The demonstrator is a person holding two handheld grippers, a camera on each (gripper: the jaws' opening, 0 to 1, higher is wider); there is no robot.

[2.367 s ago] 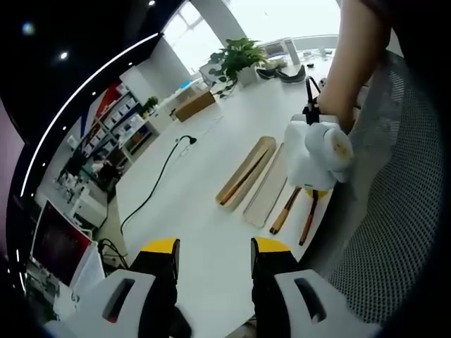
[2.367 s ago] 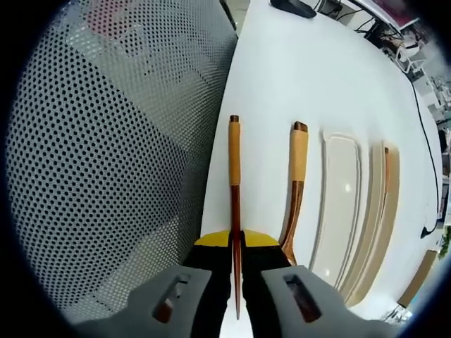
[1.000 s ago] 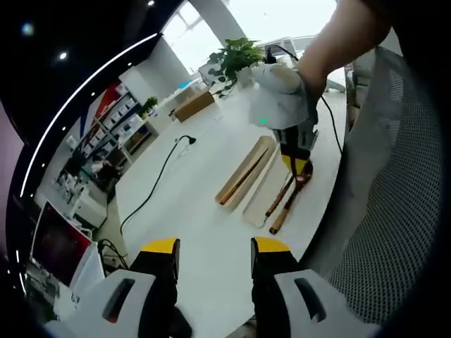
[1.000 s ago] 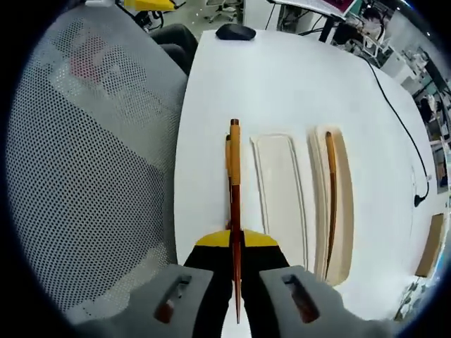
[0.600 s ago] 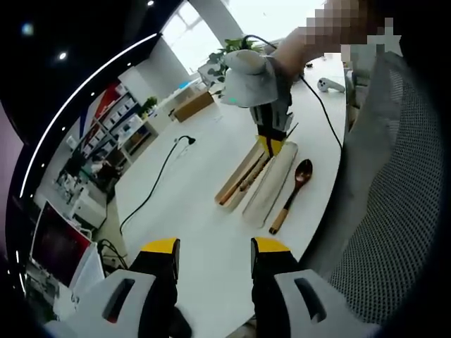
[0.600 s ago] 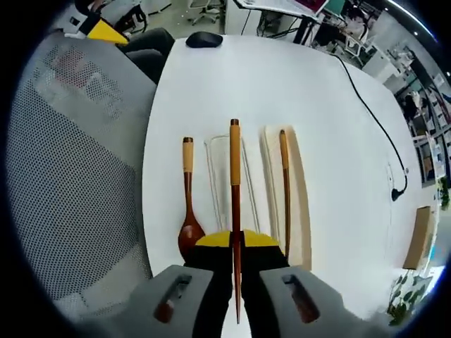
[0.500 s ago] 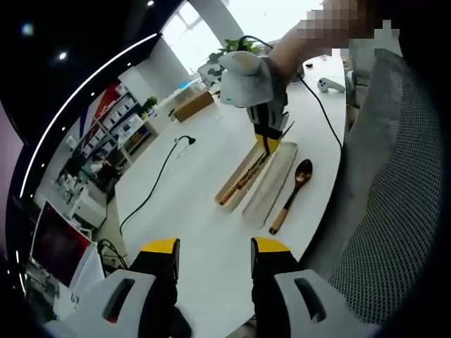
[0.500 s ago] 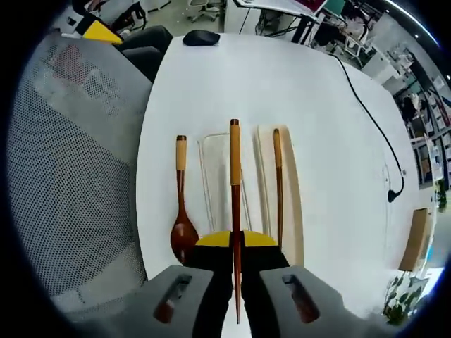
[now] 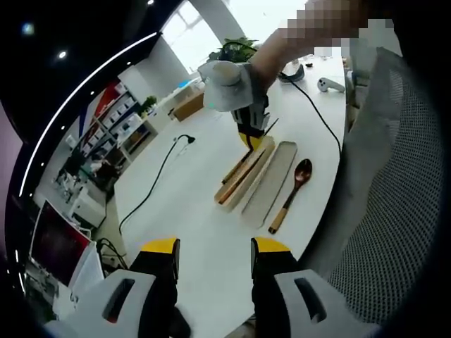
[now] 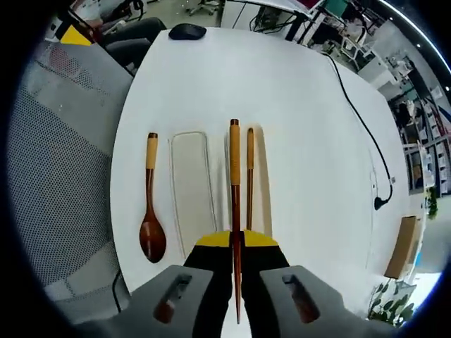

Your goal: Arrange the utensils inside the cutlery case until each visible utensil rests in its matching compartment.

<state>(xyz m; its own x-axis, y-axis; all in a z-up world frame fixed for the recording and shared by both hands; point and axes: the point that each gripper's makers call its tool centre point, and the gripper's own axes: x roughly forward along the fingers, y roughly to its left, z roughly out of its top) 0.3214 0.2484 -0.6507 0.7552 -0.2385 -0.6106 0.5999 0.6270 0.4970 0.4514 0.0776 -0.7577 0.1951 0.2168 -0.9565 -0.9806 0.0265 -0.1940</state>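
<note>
While the left tool [image 9: 214, 255] is held open, a brown wooden chopstick [image 10: 235, 183], clamped in the right tool [image 10: 235, 243], has been carried above the beige case's far compartment [image 10: 262, 190], beside its twin [image 10: 249, 176].

table [image 10: 296, 105] open beyond case | spoon [image 10: 150, 211] flanks lid [image 10: 192, 186] | chair [image 10: 49, 176] borders edge

Right gripper [image 10: 236, 248] clamped, left gripper [image 9: 213, 255] idle
Right hangs over the table [image 10: 296, 105]; left's jaws parted near its edge.
</note>
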